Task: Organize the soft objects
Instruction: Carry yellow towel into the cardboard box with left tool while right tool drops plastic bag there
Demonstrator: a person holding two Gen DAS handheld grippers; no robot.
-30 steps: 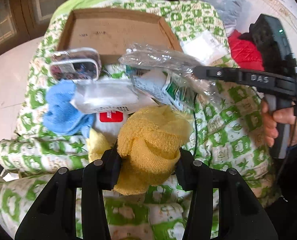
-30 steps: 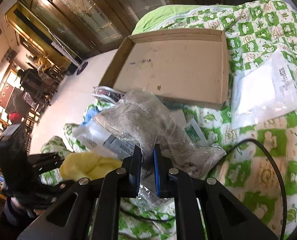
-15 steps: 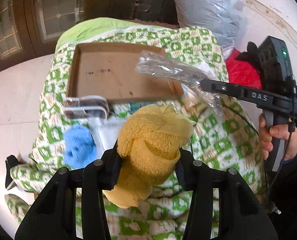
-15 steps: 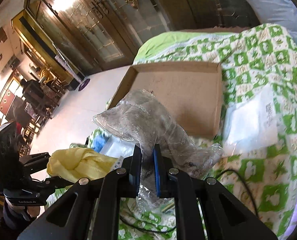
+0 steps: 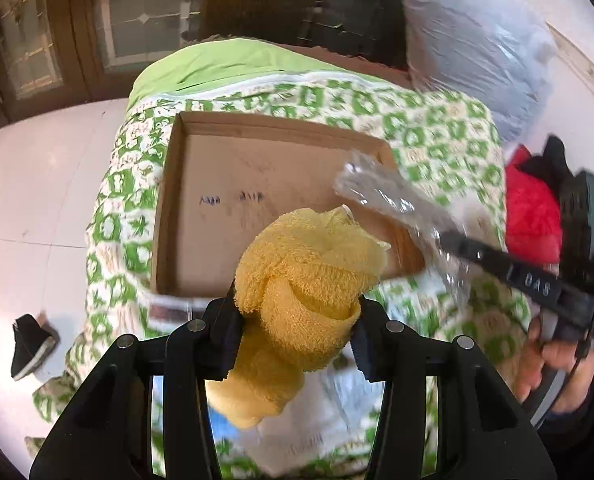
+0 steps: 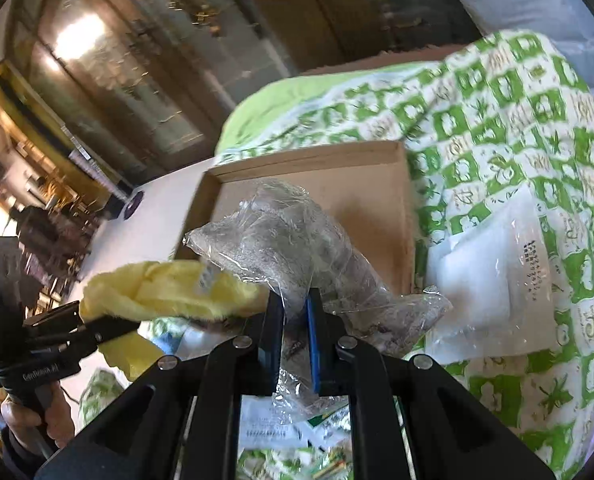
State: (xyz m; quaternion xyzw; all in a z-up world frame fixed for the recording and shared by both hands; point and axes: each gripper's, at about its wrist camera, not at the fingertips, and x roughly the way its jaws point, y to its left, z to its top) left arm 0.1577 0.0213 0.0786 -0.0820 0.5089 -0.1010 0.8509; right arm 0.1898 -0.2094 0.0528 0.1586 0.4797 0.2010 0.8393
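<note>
Both loads lifted off quilt (image 5: 437,128), I carried them toward cardboard tray (image 5: 217,184): left claw (image 5: 293,320) clenched on yellow towel (image 5: 305,280), right claw (image 6: 295,344) pinching clear plastic bag (image 6: 289,248); dropping in comes next.

Daylight fills both fisheye views evenly with soft shadows, a bright lamp glare (image 6: 79,38) flares on the glass cabinet doors (image 6: 137,92), motion blur smears the green patterned quilt (image 5: 449,136) and the lower foreground, and the rims bend and darken into black corners.
</note>
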